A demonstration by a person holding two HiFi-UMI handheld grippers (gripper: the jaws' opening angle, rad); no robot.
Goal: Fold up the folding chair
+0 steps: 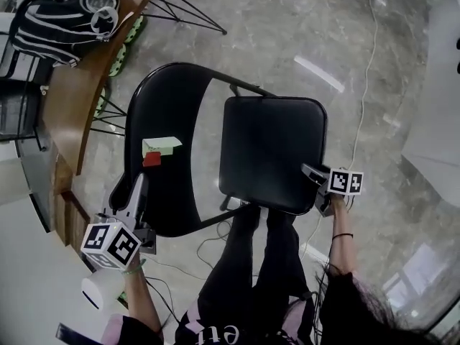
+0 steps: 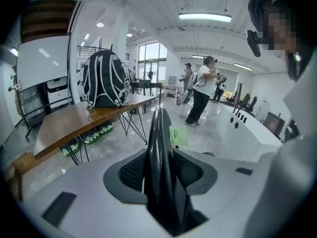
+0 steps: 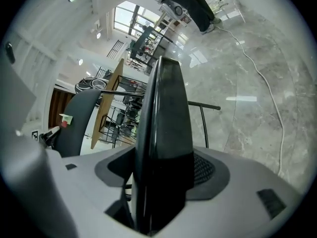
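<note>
The black folding chair stands open below me, its seat (image 1: 273, 149) at the middle and its curved backrest (image 1: 172, 185) to the left. A green and a red sticky note (image 1: 159, 149) lie on the backrest. My left gripper (image 1: 136, 192) is shut on the backrest's near edge. In the left gripper view that edge (image 2: 159, 148) runs up between the pads, beside the green note (image 2: 179, 135). My right gripper (image 1: 313, 175) is shut on the seat's right edge. The seat's rim (image 3: 166, 113) fills the gap between the jaws, and the backrest (image 3: 79, 118) shows beyond at left.
A curved wooden table (image 1: 79, 99) with a black backpack (image 1: 65, 9) stands at the left, green shoes (image 1: 118, 56) under it. A white cable (image 1: 366, 70) runs over the marble floor at right. My own legs (image 1: 266, 264) are right behind the seat. A person (image 2: 200, 95) stands further off.
</note>
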